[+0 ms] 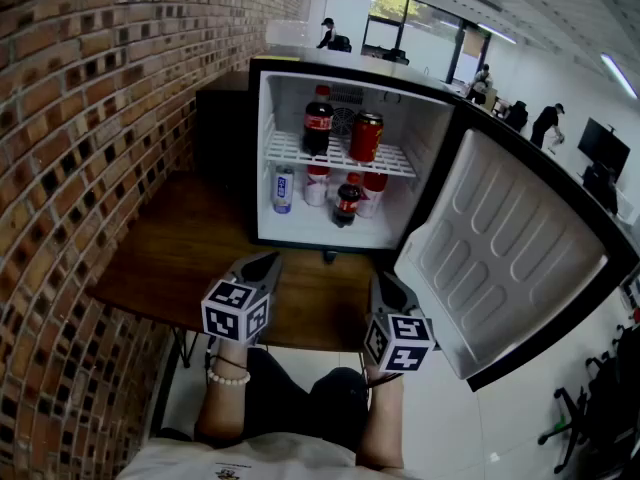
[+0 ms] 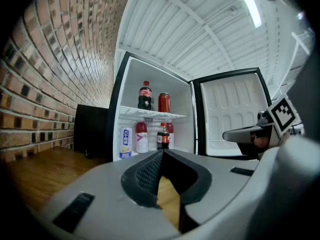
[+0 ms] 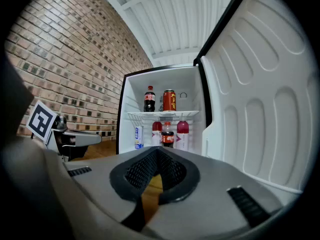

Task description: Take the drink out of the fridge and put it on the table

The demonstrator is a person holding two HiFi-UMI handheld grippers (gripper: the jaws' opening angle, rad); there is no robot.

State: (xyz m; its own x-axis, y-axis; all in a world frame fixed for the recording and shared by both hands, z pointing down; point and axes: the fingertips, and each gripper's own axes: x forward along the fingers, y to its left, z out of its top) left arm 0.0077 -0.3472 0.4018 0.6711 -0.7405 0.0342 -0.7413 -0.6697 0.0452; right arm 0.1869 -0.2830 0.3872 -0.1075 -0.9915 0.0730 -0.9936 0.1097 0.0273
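Observation:
A small fridge (image 1: 262,148) stands open on the wooden table (image 1: 190,258). Its wire shelf holds a tall cola bottle (image 1: 318,118) and a red can (image 1: 366,136). Below stand a blue-and-white can (image 1: 284,189), red-capped bottles (image 1: 317,183) and a small cola bottle (image 1: 347,203), also seen in the left gripper view (image 2: 163,137) and the right gripper view (image 3: 167,138). My left gripper (image 1: 268,260) (image 2: 161,153) and right gripper (image 1: 381,280) (image 3: 157,150) hover side by side over the table's front part, short of the fridge. Both are shut and hold nothing.
The fridge door (image 1: 510,258) hangs wide open to the right, past the table edge. A black box (image 1: 222,128) stands left of the fridge against the brick wall (image 1: 90,118). People stand far back in the room.

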